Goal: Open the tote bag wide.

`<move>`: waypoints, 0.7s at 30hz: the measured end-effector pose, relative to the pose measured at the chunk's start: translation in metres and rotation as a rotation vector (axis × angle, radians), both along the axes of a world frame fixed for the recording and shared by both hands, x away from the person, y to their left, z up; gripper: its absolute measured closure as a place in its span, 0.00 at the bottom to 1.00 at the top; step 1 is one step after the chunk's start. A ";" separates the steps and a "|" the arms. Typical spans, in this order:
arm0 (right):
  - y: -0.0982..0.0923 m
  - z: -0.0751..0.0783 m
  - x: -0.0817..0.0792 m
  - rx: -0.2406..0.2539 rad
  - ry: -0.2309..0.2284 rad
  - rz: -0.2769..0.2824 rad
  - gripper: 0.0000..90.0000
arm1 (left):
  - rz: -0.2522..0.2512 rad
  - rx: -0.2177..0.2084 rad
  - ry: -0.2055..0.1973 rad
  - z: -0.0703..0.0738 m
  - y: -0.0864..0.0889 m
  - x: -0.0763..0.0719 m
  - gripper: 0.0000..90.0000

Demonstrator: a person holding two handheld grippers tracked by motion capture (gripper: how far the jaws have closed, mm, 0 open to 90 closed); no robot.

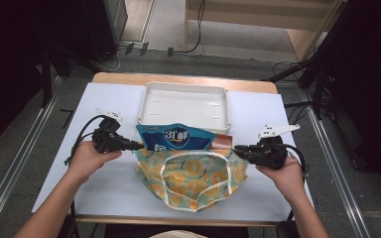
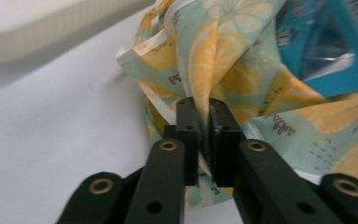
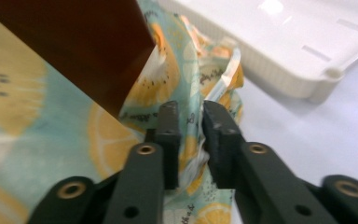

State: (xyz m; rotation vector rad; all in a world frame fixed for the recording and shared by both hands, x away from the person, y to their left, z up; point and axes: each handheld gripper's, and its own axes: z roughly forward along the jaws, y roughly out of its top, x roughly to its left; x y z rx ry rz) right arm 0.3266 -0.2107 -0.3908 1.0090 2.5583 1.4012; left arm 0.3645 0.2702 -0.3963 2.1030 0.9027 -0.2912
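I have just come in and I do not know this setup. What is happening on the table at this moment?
A person holds a gripper in each hand and grips a lemon-print cloth bag at its two sides. The left gripper and the right gripper are both shut on the bag's fabric. A blue snack packet and a brown box stick out of the bag's mouth. An empty white tray lies behind the bag on the table.
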 end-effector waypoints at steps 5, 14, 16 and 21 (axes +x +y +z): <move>-0.009 0.016 -0.002 0.016 -0.035 -0.002 0.74 | -0.004 -0.018 -0.057 0.016 0.007 -0.003 0.78; -0.019 0.054 -0.012 0.042 -0.088 0.007 0.71 | -0.016 -0.033 -0.144 0.052 0.014 -0.018 0.62; -0.019 0.061 -0.016 0.055 -0.101 0.019 0.71 | -0.034 -0.051 -0.150 0.057 0.013 -0.023 0.60; -0.014 0.066 -0.024 0.063 -0.111 0.056 0.68 | -0.081 -0.044 -0.154 0.060 0.002 -0.033 0.54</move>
